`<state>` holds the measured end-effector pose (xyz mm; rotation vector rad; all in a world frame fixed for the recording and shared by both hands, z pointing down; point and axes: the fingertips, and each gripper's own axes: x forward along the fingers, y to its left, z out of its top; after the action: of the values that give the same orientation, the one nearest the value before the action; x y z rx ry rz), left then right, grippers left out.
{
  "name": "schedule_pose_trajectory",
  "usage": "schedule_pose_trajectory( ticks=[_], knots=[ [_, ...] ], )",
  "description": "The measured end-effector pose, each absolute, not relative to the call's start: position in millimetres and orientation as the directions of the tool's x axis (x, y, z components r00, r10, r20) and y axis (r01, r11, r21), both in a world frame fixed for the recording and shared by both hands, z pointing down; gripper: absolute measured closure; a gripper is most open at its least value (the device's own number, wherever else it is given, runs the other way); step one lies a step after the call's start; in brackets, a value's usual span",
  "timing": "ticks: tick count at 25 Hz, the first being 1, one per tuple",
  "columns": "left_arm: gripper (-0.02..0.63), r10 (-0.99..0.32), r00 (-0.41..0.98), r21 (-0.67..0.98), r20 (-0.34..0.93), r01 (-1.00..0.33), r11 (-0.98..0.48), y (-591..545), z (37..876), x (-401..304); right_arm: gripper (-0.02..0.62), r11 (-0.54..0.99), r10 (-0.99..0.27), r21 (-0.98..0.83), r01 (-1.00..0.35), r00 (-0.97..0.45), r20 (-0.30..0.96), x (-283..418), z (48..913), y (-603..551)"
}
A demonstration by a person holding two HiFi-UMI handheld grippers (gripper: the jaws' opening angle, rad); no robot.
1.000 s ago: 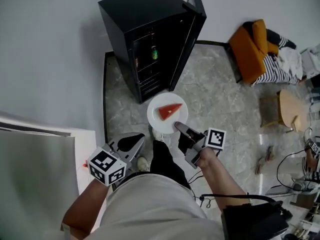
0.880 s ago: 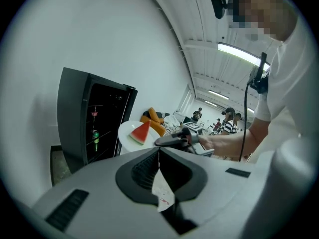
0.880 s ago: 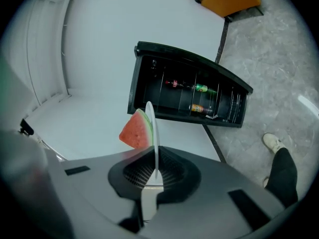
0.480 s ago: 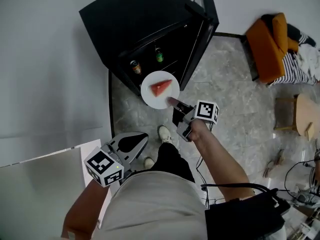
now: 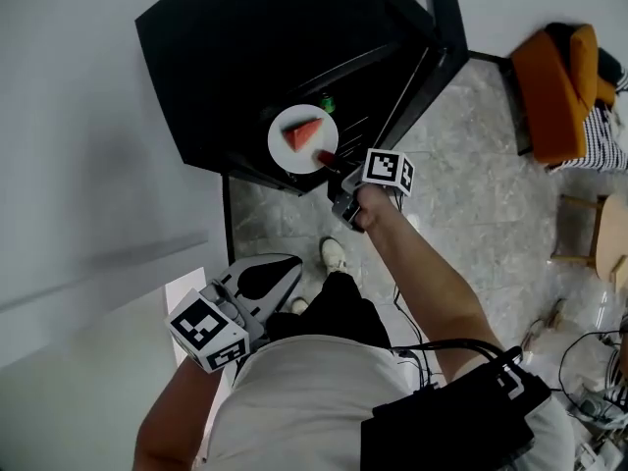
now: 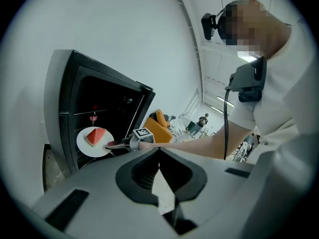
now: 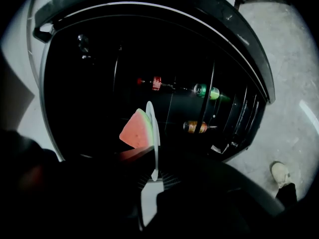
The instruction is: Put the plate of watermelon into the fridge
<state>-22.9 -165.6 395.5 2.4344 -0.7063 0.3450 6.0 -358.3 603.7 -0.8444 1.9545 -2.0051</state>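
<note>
Stands nearer the fridge [image 5: 245, 47] than a second ago, door open at right. Holds the plate [image 5: 292, 161], watermelon [image 5: 302, 133] aboard, at the dark mouth instead of over floor; not yet shelved. Clamps its near rim in the right gripper [image 5: 326, 157]. Keeps the left gripper [image 5: 287, 268] low, near, pinched together, empty.
</note>
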Motion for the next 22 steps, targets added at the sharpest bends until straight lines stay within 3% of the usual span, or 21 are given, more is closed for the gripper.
schedule_pose_trajectory(
  ticks=[22],
  knots=[
    [0.592,-0.406,0.822,0.471,0.400,-0.564,-0.678,-211,423,-16,0.571,-0.166,-0.486,-0.940,-0.297,-0.805,0.340,-45,683,-478]
  ],
)
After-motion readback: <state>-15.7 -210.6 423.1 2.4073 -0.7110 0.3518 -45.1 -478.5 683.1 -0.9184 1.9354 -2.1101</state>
